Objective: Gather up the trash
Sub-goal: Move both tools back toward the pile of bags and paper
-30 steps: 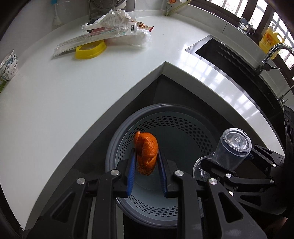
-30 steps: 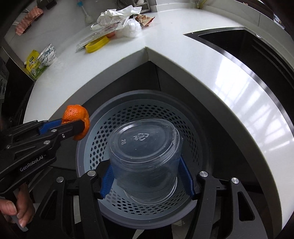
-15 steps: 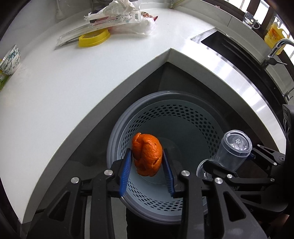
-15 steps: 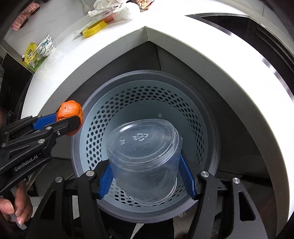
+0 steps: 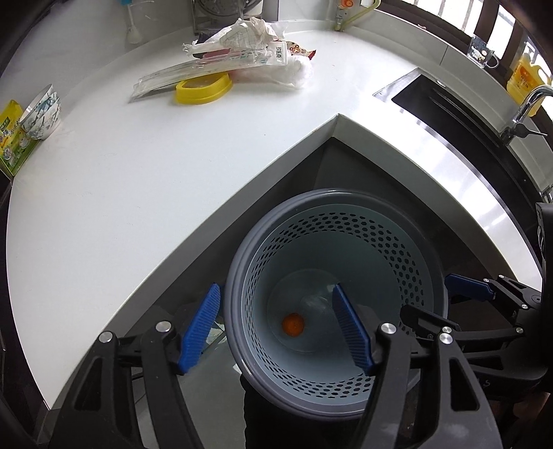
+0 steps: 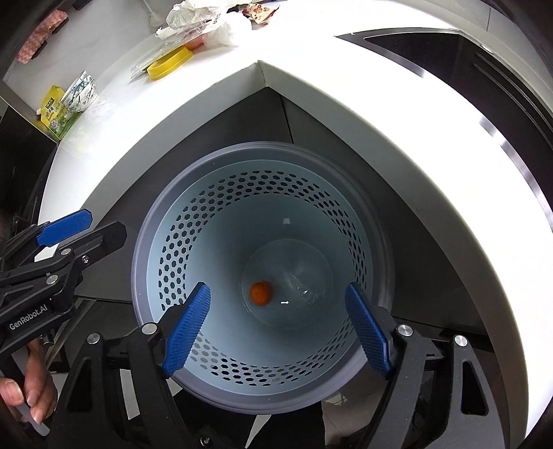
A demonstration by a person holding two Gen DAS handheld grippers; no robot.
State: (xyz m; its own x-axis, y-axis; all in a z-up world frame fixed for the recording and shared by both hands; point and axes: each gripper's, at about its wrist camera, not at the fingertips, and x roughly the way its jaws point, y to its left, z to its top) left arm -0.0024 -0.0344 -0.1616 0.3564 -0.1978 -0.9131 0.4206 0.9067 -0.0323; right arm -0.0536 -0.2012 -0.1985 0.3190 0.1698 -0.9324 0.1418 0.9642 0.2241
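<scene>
One perforated waste bin point(image 6: 349, 214), one orange peel point(image 6: 260, 293) and one clear cup point(image 6: 297, 276) inside it, two tongs, one yellow dish point(image 5: 203, 90), one patterned bowl point(image 5: 41, 115), one worktop point(image 5: 138, 172), one faucet point(image 5: 527, 107).

We see bright daylight from the window point(image 5: 497, 20) at upper right, and the white bench point(image 6: 432, 179) glares — nearly blown out. Fisheye bending curves every edge, with dark vignetted corners — focus stays sharp.

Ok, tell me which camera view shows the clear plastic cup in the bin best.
The right wrist view: the clear cup lies unobstructed at the bottom of the bin, beside the orange peel. In the left wrist view the cup is fainter, partly behind a finger.
</scene>
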